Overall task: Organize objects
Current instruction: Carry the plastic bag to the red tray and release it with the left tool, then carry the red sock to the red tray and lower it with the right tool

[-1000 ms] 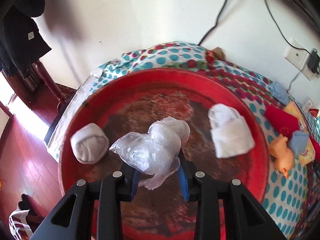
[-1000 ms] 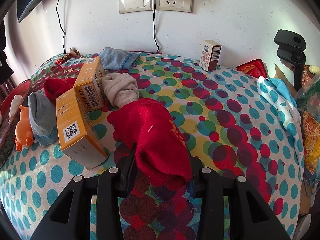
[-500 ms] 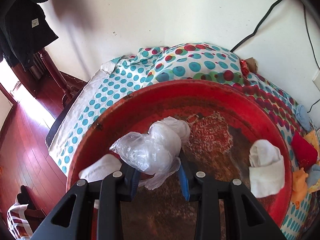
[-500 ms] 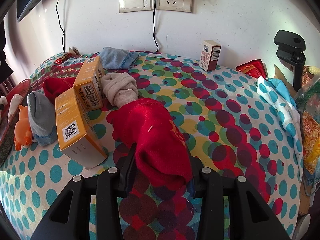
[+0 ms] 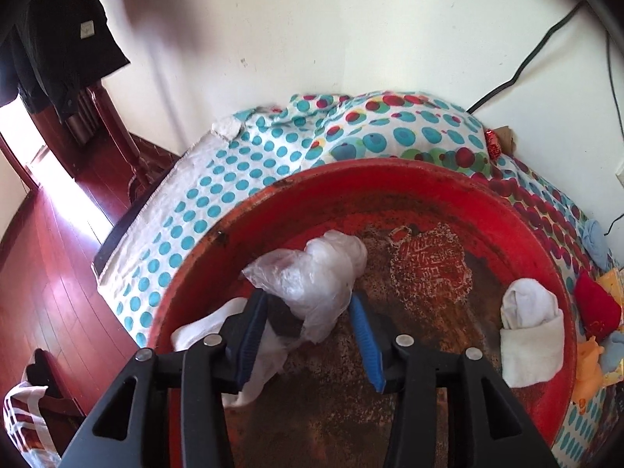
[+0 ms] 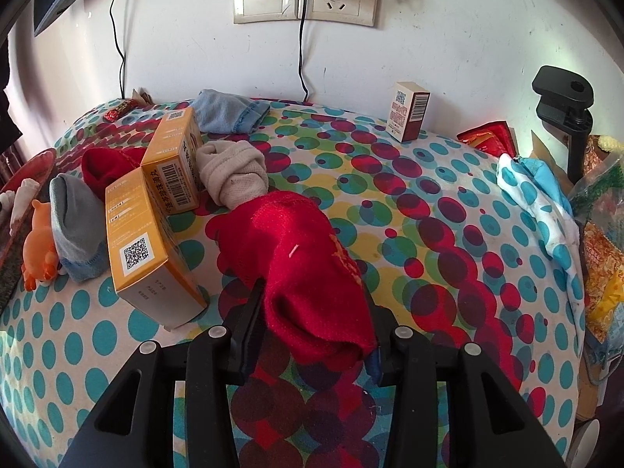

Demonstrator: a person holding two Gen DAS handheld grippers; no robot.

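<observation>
orange boxes (image 6: pixel 156 234) and beige sock (image 6: pixel 234 175) crowd the red sock (image 6: pixel 308 273).

The left gripper (image 5: pixel 308 335) has shifted across the red tray (image 5: pixel 390 179), its jaws opening around the plastic-wrapped bundle (image 5: pixel 312 277).

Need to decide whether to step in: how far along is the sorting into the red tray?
Done: two white rolled socks lie in the red tray. In hand: the left gripper is opening around the plastic-wrapped bundle over the tray; the right gripper clamps a red sock. Left: orange boxes, other socks and a toy on the cloth.
</observation>
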